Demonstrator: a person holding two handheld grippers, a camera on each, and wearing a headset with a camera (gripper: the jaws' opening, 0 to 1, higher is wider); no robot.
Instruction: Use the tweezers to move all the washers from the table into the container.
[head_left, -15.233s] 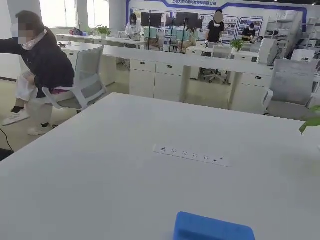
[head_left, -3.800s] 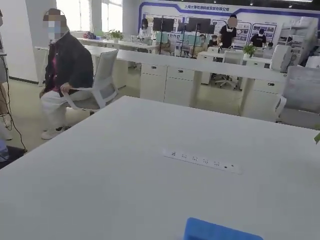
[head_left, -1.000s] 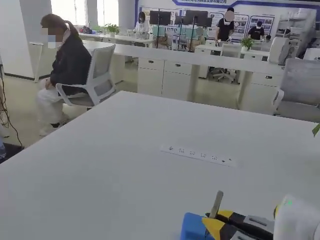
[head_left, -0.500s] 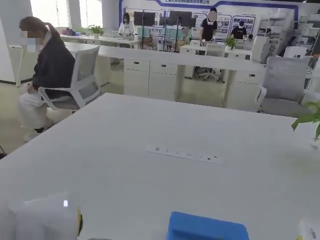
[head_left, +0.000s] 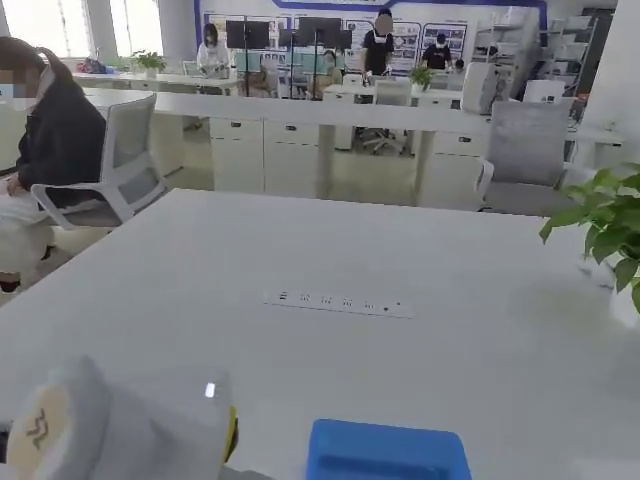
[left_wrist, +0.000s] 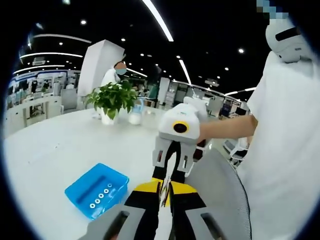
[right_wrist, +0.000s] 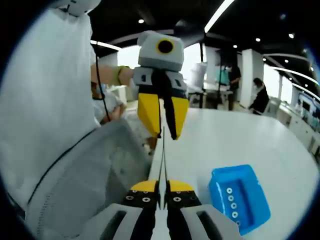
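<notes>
The blue container (head_left: 388, 452) lies at the near edge of the white table (head_left: 300, 250). Several washers (left_wrist: 100, 195) sit in a row inside the blue container (left_wrist: 75, 191), and the same washers (right_wrist: 231, 200) show in the container (right_wrist: 250, 186) in the right gripper view. My left gripper (left_wrist: 164, 191) and right gripper (right_wrist: 162, 197) face each other over the table edge, and the thin metal tweezers (right_wrist: 162, 165) run between them. Both pairs of jaws are closed on the tweezers. The white body of a gripper (head_left: 120, 425) fills the lower left of the head view.
A power strip (head_left: 338, 302) is set into the middle of the table. A potted plant (head_left: 600, 225) stands at the right edge, with a small white jar (left_wrist: 134, 117) beside it. A grey mesh chair (right_wrist: 85, 185) is near me. A person (head_left: 40, 150) sits at the far left.
The head camera has swung right, bringing the plant into view. The yellow-jawed gripper and tweezers seen over the container a second ago have left the head view; a white gripper body rose at lower left.
</notes>
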